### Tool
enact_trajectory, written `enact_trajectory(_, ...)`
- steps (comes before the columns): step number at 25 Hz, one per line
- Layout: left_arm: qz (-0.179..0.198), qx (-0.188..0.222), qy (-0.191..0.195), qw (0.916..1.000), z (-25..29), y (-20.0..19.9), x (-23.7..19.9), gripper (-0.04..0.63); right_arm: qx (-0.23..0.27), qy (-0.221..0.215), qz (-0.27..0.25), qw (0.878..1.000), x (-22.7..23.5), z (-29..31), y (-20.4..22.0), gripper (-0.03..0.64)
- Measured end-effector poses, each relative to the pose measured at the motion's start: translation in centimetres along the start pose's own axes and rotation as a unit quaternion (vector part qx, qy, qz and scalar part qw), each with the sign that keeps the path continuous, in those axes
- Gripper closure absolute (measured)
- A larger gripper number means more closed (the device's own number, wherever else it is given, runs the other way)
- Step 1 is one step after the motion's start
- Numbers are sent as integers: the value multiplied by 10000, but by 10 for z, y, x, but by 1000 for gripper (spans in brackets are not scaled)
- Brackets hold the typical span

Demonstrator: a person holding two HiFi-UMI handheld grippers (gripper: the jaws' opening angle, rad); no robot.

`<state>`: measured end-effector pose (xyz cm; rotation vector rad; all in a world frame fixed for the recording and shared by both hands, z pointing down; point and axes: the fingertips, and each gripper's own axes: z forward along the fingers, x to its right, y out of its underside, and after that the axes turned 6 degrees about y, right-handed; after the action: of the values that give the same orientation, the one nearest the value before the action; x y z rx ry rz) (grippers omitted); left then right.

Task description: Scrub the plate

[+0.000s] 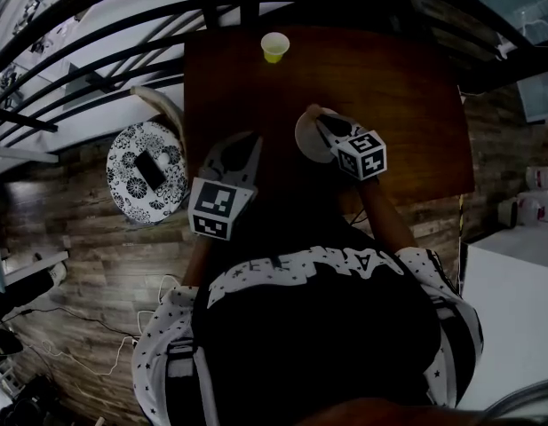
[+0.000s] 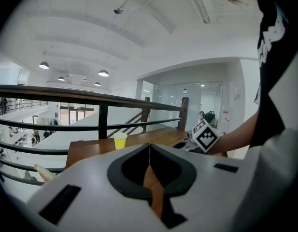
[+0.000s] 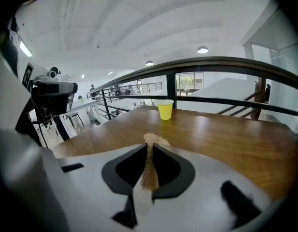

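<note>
The plate (image 1: 306, 140), pale and round, lies at the centre of the head view on the dark wooden table (image 1: 407, 105), partly under the right gripper (image 1: 320, 122). That gripper's jaws are clamped on a tan fibrous scrubber (image 3: 155, 139), whose tuft pokes out past the tips. The left gripper (image 1: 242, 142) sits just left of the plate, apart from it, jaws pressed together with nothing between them.

The likely trouble: nothing steadies the plate, so a sideways scrub stroke could send it skating over the smooth wood toward the table's edge or the cup. The scrubber is pinched thin and might work loose under pressure.

The yellow cup (image 1: 274, 47) stands upright at upper centre, well apart; I cannot tell whether it holds anything. The plate's visible part looks bare
</note>
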<state>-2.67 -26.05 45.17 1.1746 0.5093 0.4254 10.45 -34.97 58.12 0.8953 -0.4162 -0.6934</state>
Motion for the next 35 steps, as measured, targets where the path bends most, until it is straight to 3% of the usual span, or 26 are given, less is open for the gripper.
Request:
enact_trajectory(9, -55, 0, -75, 10000, 0, 1, -4, 581, -80, 142, -17, 9999, 14, 14, 1, 572)
enact_trajectory(13, -55, -27, -91, 9999, 1, 1, -6, 581, -192, 207, -274, 9992, 18, 19, 3, 572)
enact_trajectory(35, -51, -25, -62, 10000, -2, 2, -7, 581, -394, -13, -383, 9985, -2, 23, 20, 572)
